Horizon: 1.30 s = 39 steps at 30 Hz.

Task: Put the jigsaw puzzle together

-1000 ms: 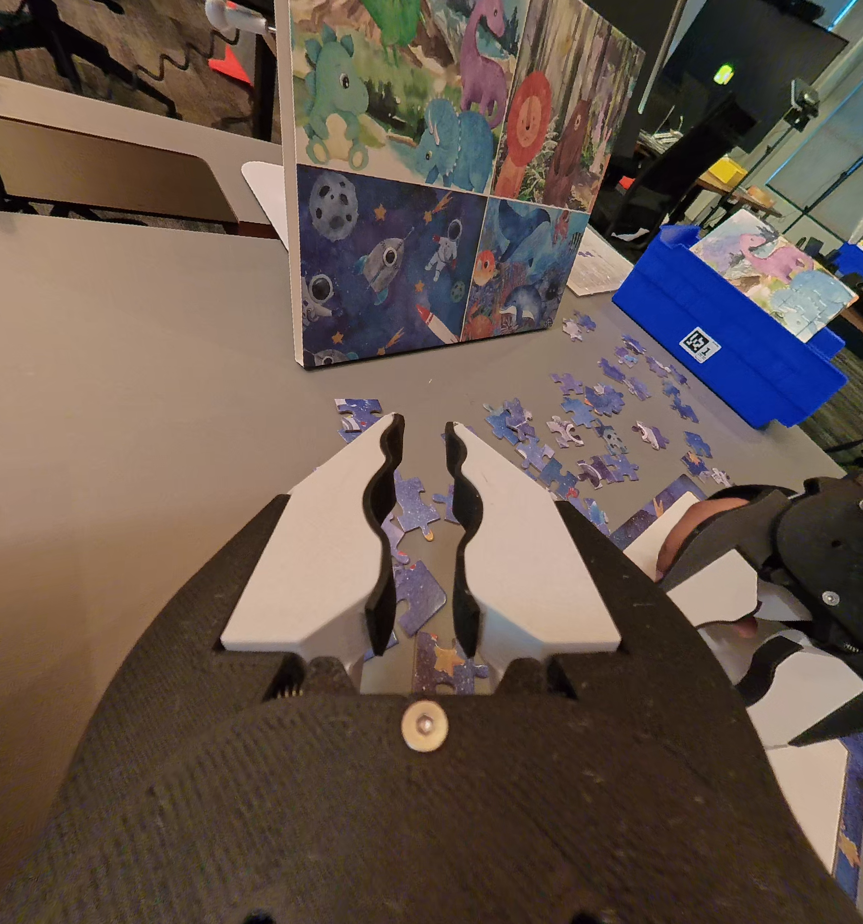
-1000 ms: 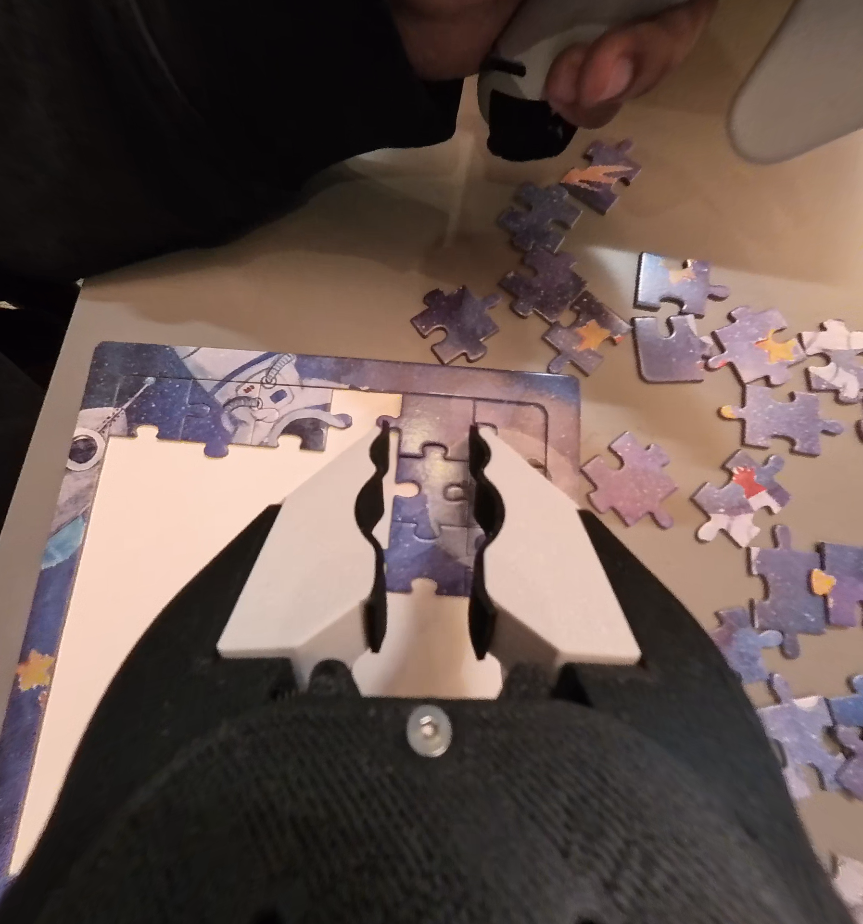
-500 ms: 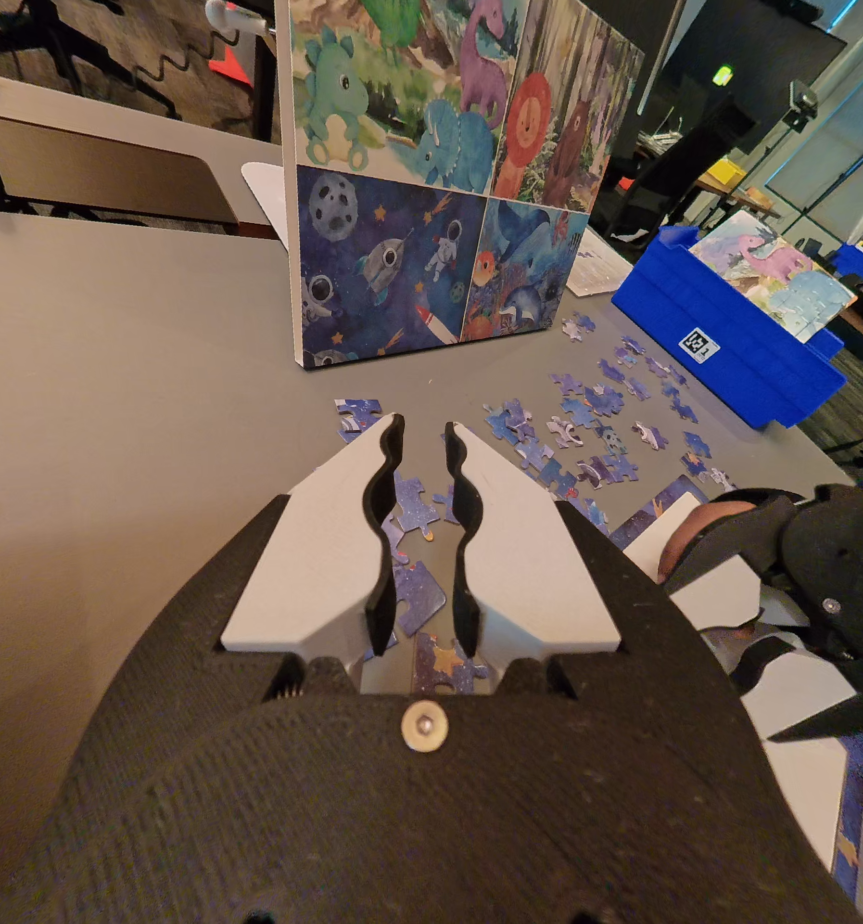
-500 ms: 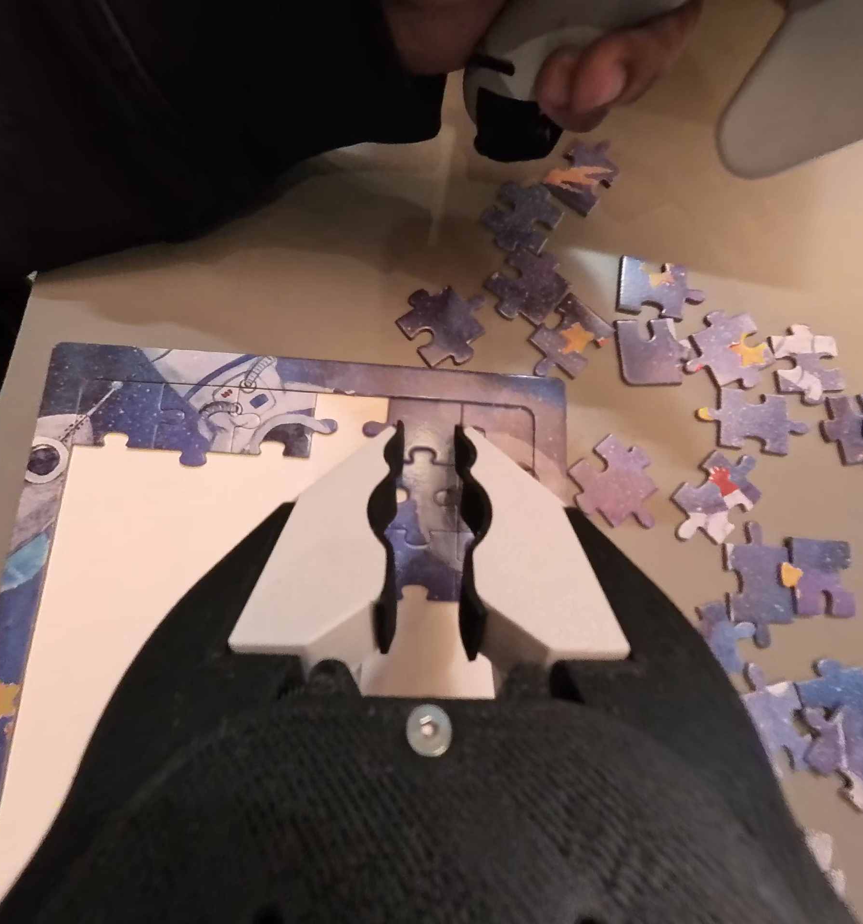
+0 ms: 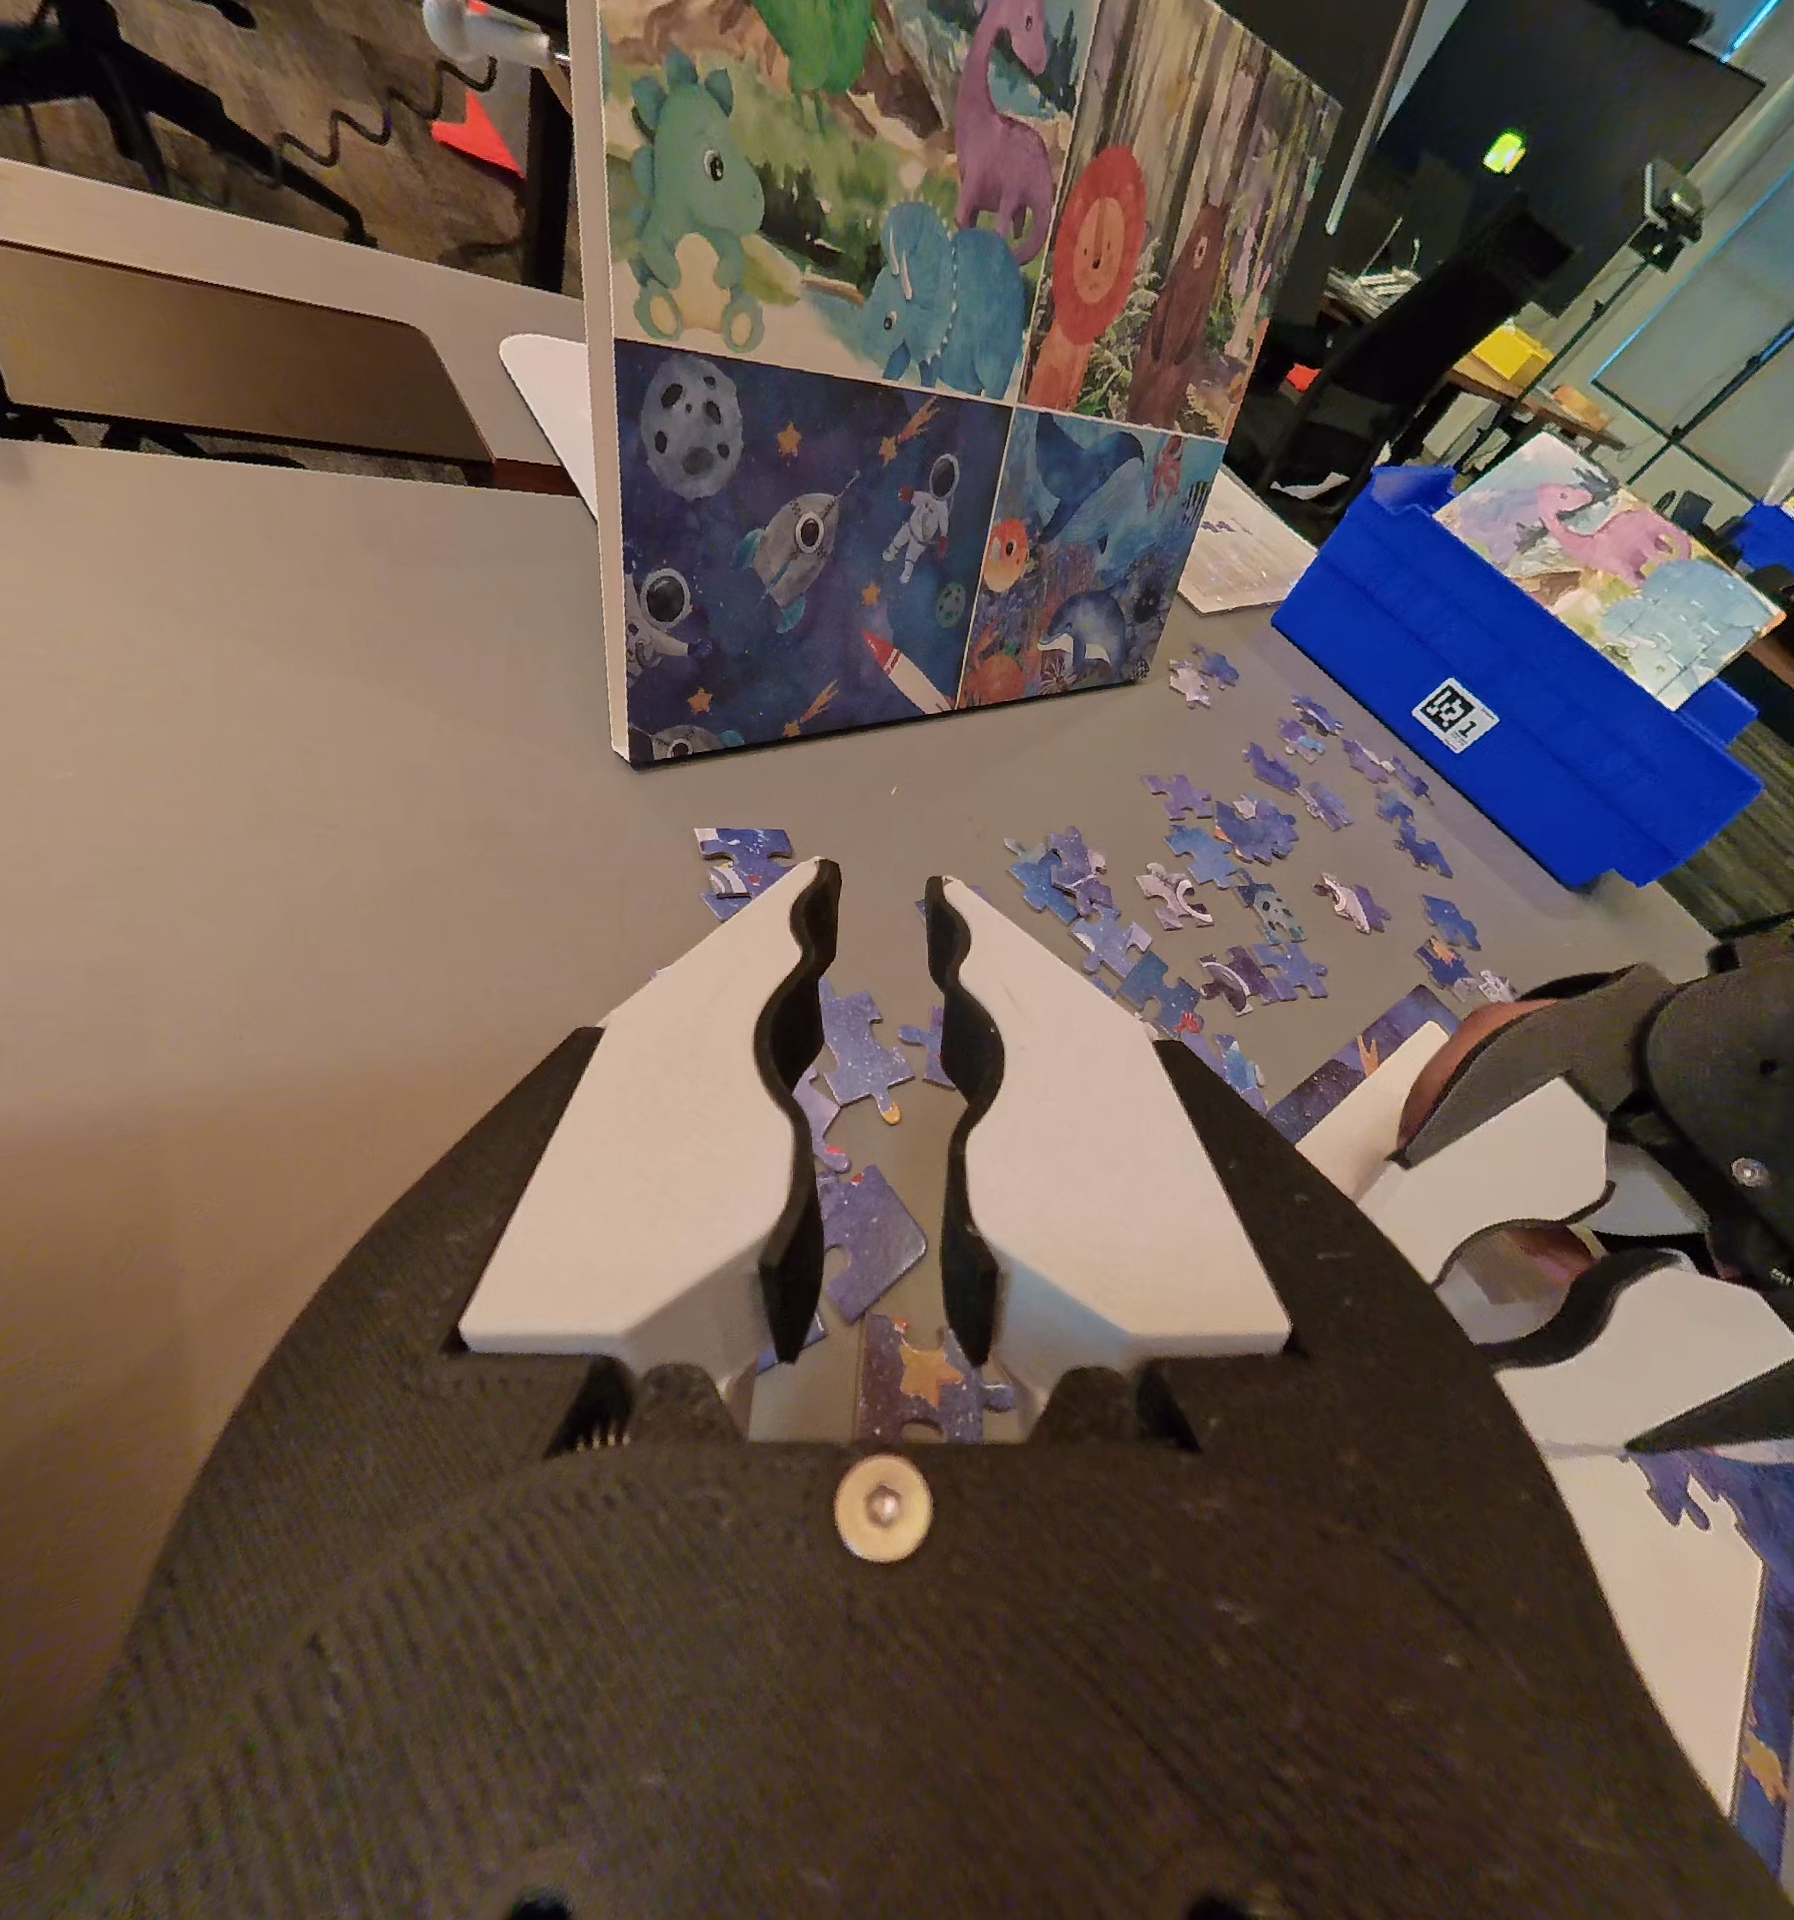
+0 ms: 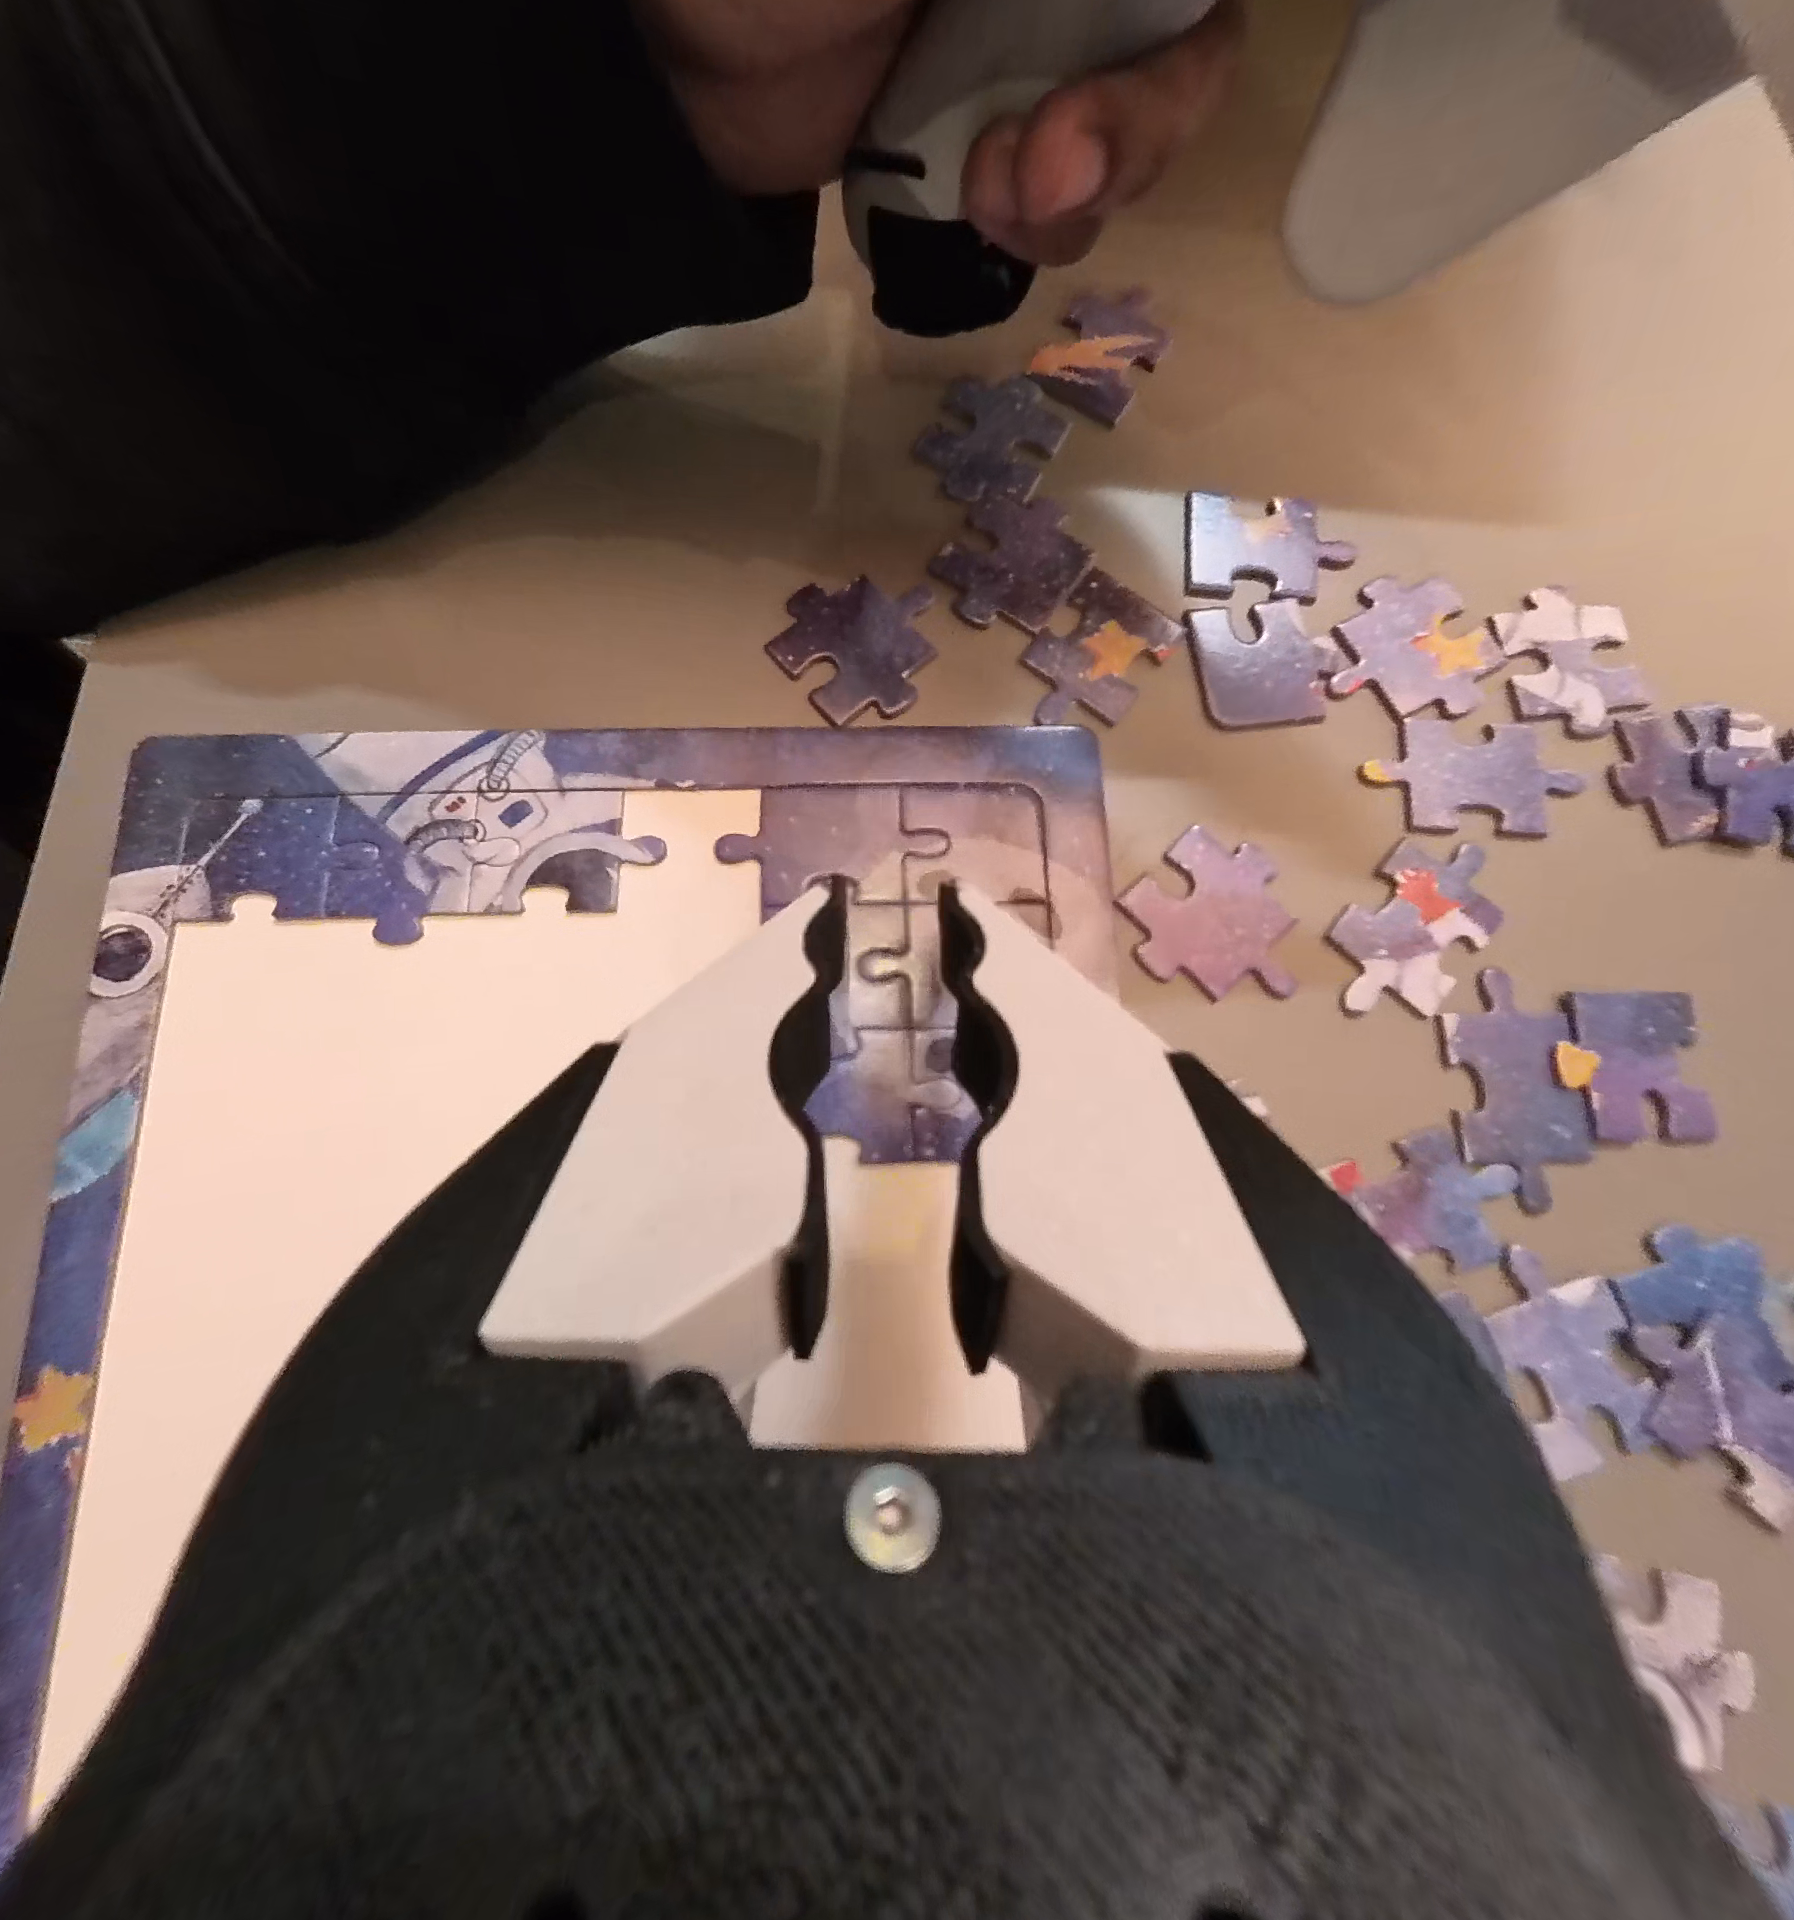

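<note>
Right wrist view shows us our right gripper (image 6: 891,883), slightly parted and empty, over the puzzle board (image 6: 602,753), while our left gripper (image 5: 880,883), likewise parted and empty, hovers above loose puzzle pieces (image 5: 857,1044).

Table (image 5: 249,727): grey, matte, wide bare stretch at left.
Floor (image 5: 373,125): dark patterned carpet beyond the table.
Furniture: a second, pale table (image 5: 197,312) behind; black chair legs (image 5: 124,94) at upper left; a dark chair (image 5: 1392,343) at right.
Far right: glass panels (image 5: 1745,312) and a black stand (image 5: 1662,239).
Light: warm, dim; a small green lamp (image 5: 1506,151) glows.
</note>
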### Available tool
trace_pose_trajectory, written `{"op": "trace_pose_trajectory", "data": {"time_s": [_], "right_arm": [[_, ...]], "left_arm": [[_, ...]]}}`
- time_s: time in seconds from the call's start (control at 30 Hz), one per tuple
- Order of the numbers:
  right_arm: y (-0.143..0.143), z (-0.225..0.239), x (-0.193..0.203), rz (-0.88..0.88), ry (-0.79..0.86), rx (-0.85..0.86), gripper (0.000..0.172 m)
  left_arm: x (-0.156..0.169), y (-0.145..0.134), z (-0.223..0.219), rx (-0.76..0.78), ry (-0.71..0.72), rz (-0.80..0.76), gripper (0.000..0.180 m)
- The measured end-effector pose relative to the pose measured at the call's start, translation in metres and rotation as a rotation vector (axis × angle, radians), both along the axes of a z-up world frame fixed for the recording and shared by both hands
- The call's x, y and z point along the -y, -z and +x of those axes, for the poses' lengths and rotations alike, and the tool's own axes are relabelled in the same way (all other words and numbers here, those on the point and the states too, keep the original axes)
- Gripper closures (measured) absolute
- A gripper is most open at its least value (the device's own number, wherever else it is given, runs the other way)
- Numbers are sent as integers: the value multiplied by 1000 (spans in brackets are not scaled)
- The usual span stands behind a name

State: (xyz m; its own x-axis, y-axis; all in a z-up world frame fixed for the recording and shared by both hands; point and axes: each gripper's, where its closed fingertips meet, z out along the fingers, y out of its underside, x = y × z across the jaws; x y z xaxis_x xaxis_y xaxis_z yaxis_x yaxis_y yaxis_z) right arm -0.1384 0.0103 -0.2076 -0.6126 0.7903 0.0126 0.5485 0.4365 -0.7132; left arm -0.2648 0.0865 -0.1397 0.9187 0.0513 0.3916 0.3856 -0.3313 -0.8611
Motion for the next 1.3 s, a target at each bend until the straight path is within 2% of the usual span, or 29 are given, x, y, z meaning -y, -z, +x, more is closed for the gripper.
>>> {"op": "trace_pose_trajectory", "data": {"time_s": [0.17,0.4,0.67,0.73,0.87,1.0,1.07,1.3], "right_arm": [[16,2,13,-19,-27,34,151],[-5,16,-16,-29,82,-14,147],[10,52,-31,-10,137,30,153],[11,54,-28,-22,135,29,155],[13,54,-21,-38,123,24,155],[18,53,-19,-12,116,30,155],[18,52,-18,-5,116,24,155],[17,50,-20,9,111,18,155]], "left_arm": [[0,1,0,0,-1,-2,166],[0,0,0,3,0,0,166],[0,5,3,-2,23,-24,171],[2,7,9,-3,79,-34,175],[7,3,41,-70,288,-16,166],[12,39,61,-235,422,-190,177],[12,48,74,-237,483,-226,178],[2,29,71,-265,412,-138,175]]}}
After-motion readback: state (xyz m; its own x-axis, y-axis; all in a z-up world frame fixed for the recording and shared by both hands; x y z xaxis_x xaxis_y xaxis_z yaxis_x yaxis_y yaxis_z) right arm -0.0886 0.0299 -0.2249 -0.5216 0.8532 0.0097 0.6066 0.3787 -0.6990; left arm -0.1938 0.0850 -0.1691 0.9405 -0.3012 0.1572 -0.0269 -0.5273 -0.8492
